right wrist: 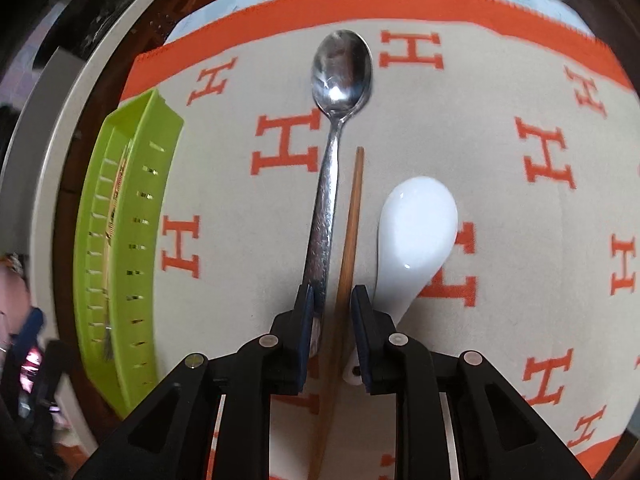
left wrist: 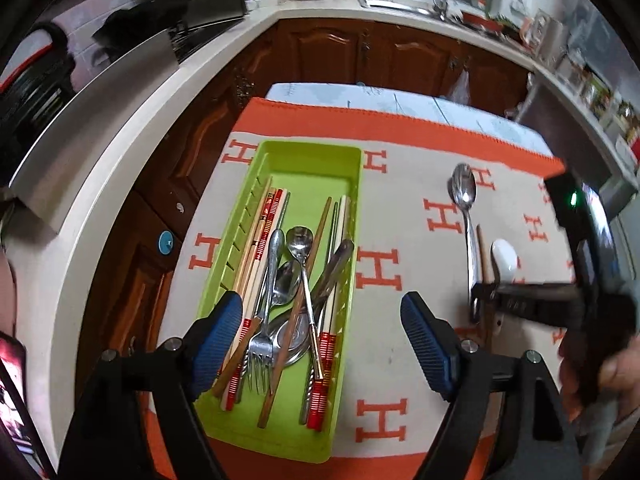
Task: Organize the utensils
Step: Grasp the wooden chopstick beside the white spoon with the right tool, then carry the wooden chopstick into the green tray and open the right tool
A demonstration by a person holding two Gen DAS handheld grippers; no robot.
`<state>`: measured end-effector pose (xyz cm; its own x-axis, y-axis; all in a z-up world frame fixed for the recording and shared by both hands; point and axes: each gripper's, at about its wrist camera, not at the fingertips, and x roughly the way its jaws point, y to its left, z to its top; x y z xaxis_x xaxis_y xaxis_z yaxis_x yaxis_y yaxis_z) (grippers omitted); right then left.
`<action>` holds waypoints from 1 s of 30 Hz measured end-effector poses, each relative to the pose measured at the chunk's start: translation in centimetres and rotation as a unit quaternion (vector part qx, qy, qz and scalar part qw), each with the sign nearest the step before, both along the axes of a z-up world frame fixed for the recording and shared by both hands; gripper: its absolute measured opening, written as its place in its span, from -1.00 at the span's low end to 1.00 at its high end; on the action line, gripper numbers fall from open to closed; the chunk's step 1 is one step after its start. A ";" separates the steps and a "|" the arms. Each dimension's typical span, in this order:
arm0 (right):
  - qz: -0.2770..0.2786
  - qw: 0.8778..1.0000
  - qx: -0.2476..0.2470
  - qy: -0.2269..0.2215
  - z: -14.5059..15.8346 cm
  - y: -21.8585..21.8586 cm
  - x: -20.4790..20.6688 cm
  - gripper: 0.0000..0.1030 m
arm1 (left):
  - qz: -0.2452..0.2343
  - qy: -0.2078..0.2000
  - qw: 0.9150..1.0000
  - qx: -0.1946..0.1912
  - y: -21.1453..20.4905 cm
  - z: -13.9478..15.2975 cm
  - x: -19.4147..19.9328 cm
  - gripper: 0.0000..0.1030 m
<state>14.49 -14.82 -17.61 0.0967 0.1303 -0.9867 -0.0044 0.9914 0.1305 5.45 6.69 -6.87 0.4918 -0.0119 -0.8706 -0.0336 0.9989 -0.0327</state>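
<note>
Orange-bordered cloth (right wrist: 460, 128) — right claw (right wrist: 331, 300) astride steel spoon (right wrist: 332, 152), chopstick (right wrist: 352, 216).

1. Between the right gripper's (right wrist: 331, 304) narrow-set fingers lie the steel spoon's (right wrist: 332, 152) handle and the wooden chopstick (right wrist: 352, 216) — little room is left beside them.
2. Just outside its right finger, the white ceramic spoon (right wrist: 416, 232) blocks that side.
3. Left of it, bare cloth (right wrist: 224, 200) runs to the green tray (right wrist: 160, 128).
4. Between the left gripper's (left wrist: 322, 338) wide-spread fingers, the tray's near half is piled with crossed utensils — its far end lies bare.
</note>
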 end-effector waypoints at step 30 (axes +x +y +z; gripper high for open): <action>-0.012 0.995 0.093 -0.034 5.1 -1.3 -4.6 -0.89 | 0.045 -0.011 0.999 0.009 2.0 -2.0 -2.9 0.64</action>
<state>9.88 -16.14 -12.56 0.1683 0.3062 -0.9370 0.0037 0.9503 0.3112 2.60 8.64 -8.89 0.5086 0.0493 -0.8596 -0.1229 0.9923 -0.0158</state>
